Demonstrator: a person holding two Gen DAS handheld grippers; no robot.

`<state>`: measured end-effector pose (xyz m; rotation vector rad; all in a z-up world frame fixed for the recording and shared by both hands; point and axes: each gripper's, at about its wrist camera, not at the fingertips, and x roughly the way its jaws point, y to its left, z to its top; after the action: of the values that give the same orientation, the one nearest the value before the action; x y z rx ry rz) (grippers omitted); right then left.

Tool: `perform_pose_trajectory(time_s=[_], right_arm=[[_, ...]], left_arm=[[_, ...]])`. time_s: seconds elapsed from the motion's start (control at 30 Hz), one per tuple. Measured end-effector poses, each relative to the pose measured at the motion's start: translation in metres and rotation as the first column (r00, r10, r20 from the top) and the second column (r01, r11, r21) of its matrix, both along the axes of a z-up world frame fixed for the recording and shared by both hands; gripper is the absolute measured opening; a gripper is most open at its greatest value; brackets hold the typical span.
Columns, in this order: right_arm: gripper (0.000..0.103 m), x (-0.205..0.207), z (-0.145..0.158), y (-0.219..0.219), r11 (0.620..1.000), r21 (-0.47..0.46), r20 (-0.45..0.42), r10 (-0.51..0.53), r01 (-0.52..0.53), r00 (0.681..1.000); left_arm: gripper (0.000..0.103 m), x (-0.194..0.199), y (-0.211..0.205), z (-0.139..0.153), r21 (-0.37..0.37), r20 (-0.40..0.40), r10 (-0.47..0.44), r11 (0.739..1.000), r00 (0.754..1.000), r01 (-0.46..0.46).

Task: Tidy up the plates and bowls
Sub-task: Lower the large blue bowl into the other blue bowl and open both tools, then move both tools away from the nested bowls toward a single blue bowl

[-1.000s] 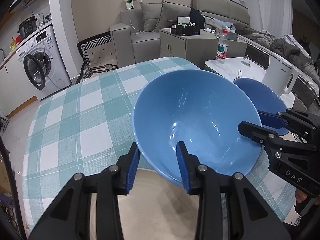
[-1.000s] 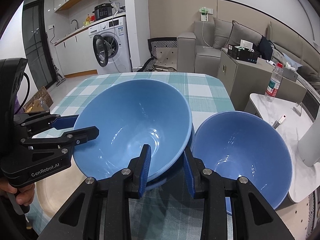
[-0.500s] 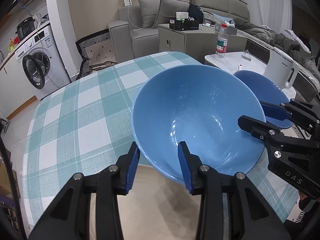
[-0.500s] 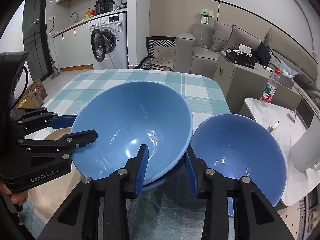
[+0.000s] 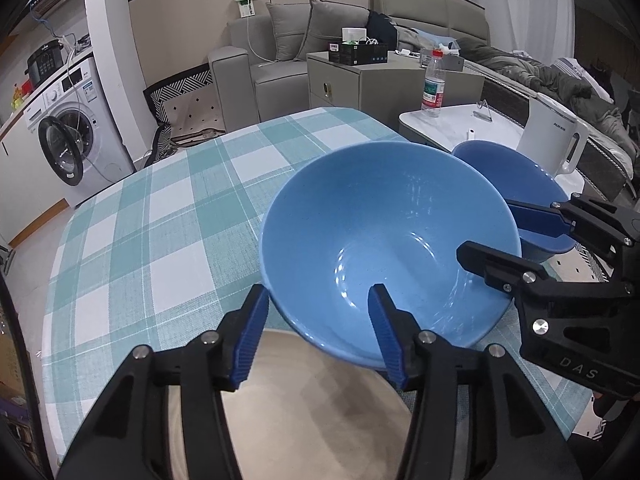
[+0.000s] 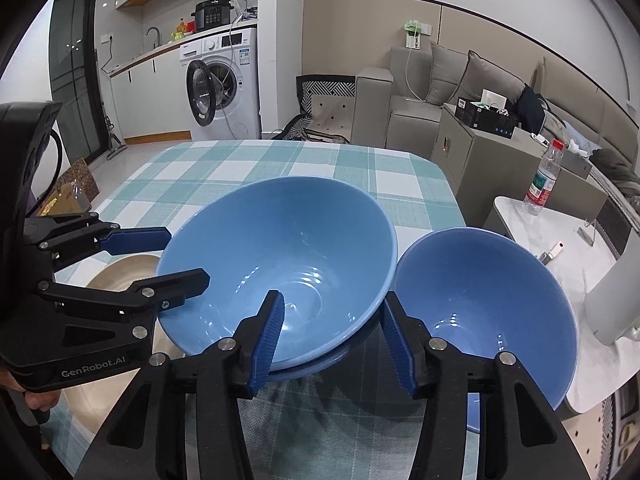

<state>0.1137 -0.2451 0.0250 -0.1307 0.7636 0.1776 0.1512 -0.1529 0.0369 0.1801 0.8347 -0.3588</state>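
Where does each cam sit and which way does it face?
Left wrist: on the left tongs, angled down over the big blue bowl toward the sofa; own fingers and the right tongs show, jaws opening.
Right wrist: on the right tongs, angled down toward the washing machine; own fingers, left tongs, fingertips of a hand show.
Shared: big bowl, small blue bowl, checked tablecloth, beige plate.

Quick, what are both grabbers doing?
Left gripper: jaws opening around the big blue bowl's rim.
Right gripper: jaws opening around it too.
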Motion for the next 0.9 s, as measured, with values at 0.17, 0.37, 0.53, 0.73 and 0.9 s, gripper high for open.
perform_pose_trajectory(time_s=[0.17, 0.37, 0.53, 0.73, 0.9], right_arm=[[0.085, -0.009, 0.011, -0.002, 0.999, 0.044, 0.056, -0.001, -0.001, 0.998], [0.102, -0.017, 0.021, -0.009, 0.996, 0.089, 0.091, -0.032, 0.024, 0.995], [0.102, -0.020, 0.022, -0.016, 0.996, 0.083, 0.098, -0.052, 0.044, 0.994], [0.102, -0.026, 0.036, -0.028, 0.997, 0.041, 0.124, -0.063, 0.059, 0.990], [0.102, -0.030, 0.051, -0.050, 0.995, 0.068, 0.150, -0.085, 0.075, 0.985]], left_arm=[[0.054, 0.001, 0.005, -0.001, -0.018, -0.013, 0.010, 1.000, 1.000, -0.011], [0.085, -0.004, 0.008, 0.004, -0.038, 0.015, 0.022, 0.999, 1.000, -0.022], [0.094, -0.009, 0.008, 0.009, -0.041, 0.042, 0.039, 0.998, 0.998, -0.037], [0.097, -0.010, 0.011, 0.013, -0.071, 0.043, 0.058, 0.996, 0.997, -0.055], [0.098, -0.012, 0.009, 0.017, -0.097, 0.037, 0.067, 0.993, 0.997, -0.063]])
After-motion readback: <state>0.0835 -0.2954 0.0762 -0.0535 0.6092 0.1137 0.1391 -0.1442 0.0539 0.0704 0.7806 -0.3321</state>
